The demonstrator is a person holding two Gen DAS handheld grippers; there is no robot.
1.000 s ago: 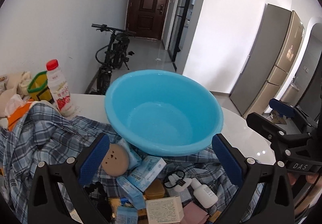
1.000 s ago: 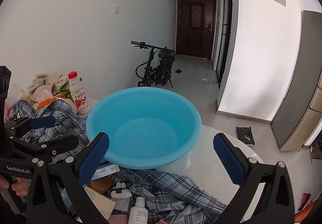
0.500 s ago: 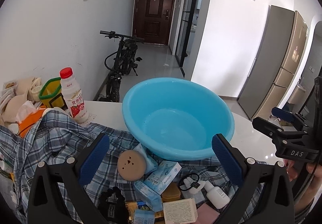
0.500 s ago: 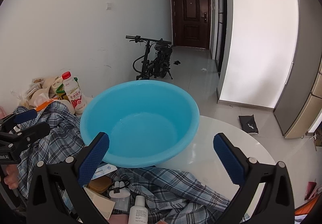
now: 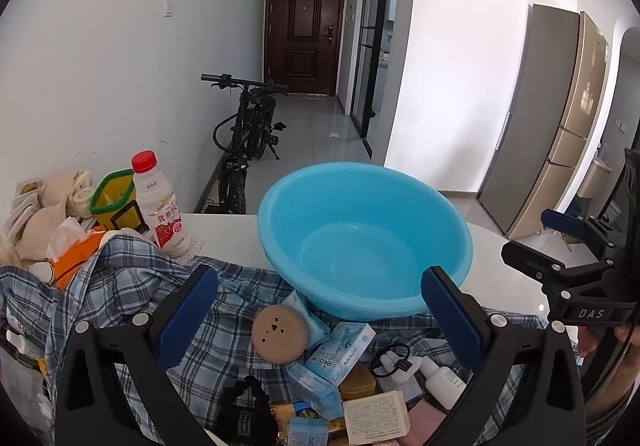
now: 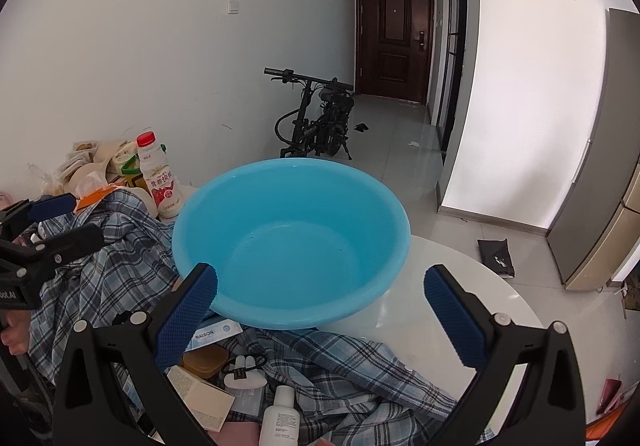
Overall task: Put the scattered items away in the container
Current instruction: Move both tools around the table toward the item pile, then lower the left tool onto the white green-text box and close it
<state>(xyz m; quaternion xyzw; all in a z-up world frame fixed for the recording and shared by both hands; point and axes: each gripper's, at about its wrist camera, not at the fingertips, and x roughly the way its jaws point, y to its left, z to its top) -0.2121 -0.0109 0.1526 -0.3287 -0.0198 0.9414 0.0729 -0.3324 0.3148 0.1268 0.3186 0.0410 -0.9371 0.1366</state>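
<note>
An empty blue basin point(image 5: 364, 238) stands on a white round table point(image 5: 492, 258), also in the right wrist view point(image 6: 292, 242). In front of it, on a plaid shirt point(image 5: 120, 286), lie several small items: a round tan compact point(image 5: 279, 333), blue RAISON boxes point(image 5: 340, 350), a white dropper bottle point(image 5: 442, 380), a white carton point(image 5: 376, 422), a black bead bracelet point(image 5: 244, 402). My left gripper point(image 5: 318, 314) is open and empty above these items. My right gripper point(image 6: 320, 306) is open and empty at the basin's near rim. A white bottle point(image 6: 280, 418) lies below it.
A red-capped milk bottle point(image 5: 158, 205), a yellow-green container point(image 5: 114, 201) and bags stand at the table's left. The right gripper shows at the right in the left wrist view point(image 5: 568, 262). A black bicycle point(image 5: 248, 133) leans on the wall behind. A fridge point(image 5: 560, 125) stands right.
Both grippers have pulled back and risen slightly; the basin looks smaller and more of the items in front of it show. Both stay open.
</note>
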